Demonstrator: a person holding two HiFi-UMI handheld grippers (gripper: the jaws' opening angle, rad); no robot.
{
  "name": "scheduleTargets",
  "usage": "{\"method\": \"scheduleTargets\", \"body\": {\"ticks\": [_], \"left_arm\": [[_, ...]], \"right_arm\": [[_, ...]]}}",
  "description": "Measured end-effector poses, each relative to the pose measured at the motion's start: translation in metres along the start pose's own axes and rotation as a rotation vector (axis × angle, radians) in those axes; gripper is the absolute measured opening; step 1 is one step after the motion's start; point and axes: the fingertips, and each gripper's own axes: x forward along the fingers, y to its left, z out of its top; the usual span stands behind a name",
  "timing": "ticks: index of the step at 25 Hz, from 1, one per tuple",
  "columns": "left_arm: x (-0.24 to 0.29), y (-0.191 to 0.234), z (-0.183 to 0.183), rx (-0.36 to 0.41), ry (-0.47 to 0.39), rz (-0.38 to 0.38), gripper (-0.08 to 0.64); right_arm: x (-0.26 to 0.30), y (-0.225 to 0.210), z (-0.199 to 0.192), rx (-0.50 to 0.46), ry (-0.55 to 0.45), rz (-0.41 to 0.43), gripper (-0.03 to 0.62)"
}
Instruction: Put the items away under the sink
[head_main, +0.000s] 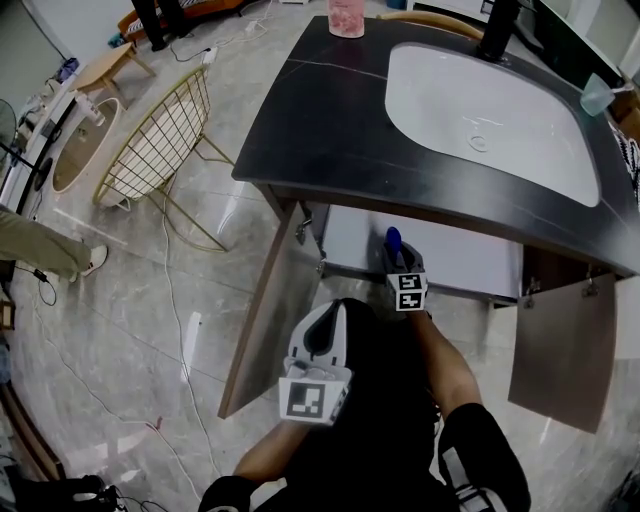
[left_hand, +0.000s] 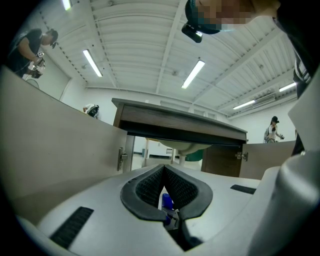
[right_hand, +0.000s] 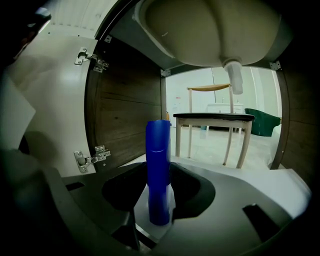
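A tall blue bottle (right_hand: 158, 170) stands upright between the jaws of my right gripper (right_hand: 159, 202), which is shut on it. In the head view this gripper (head_main: 398, 264) reaches into the open cabinet (head_main: 440, 255) under the sink, with the bottle (head_main: 393, 240) at its tip. The cabinet's brown side wall (right_hand: 127, 120) and the basin's underside (right_hand: 210, 30) fill the right gripper view. My left gripper (head_main: 324, 322) hangs back in front of the cabinet, level. Its ribbed pads (left_hand: 150, 185) meet at the tip with nothing between them.
Both cabinet doors stand open, the left one (head_main: 262, 325) and the right one (head_main: 560, 345). A drain pipe (right_hand: 233, 77) hangs from the basin. The black counter (head_main: 300, 110) bears a pink container (head_main: 346, 15), a faucet (head_main: 497, 30) and a clear cup (head_main: 597, 95). A wire chair (head_main: 160, 145) stands on the left.
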Motion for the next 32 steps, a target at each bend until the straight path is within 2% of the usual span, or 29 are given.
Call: {"method": "scheduleTargets", "body": {"ticks": [6,12,19,22,24,29,32], "left_arm": [[0.002,0.002,-0.001,0.002,-0.002,0.002,0.015],[0.002,0.0,-0.001,0.01,-0.006,-0.008,0.015],[0.001,-0.006,-0.001,0.011,-0.01,-0.019,0.015],[0.001,-0.007,-0.001,0.001,-0.009,-0.017,0.015],[0.002,-0.006,-0.001,-0.003,-0.009,-0.014,0.015],[0.008,-0.008,-0.003,-0.003,0.0,-0.015,0.015],[0.016,-0.008,-0.003,-0.013,0.017,-0.018,0.015]], "right_arm": [[-0.003,-0.001,-0.003,0.012,-0.017,-0.003,0.145],[-0.014,0.003,-0.01,-0.02,-0.013,-0.001,0.145],[-0.015,0.005,-0.014,-0.027,0.033,0.001,0.147],[-0.016,0.008,-0.018,-0.012,0.072,0.022,0.212],[-0.02,0.006,-0.02,-0.004,0.091,0.017,0.222],[-0.049,-0.006,-0.027,0.017,0.158,-0.002,0.219],[-0.066,-0.018,-0.029,0.036,0.206,-0.025,0.154]]}}
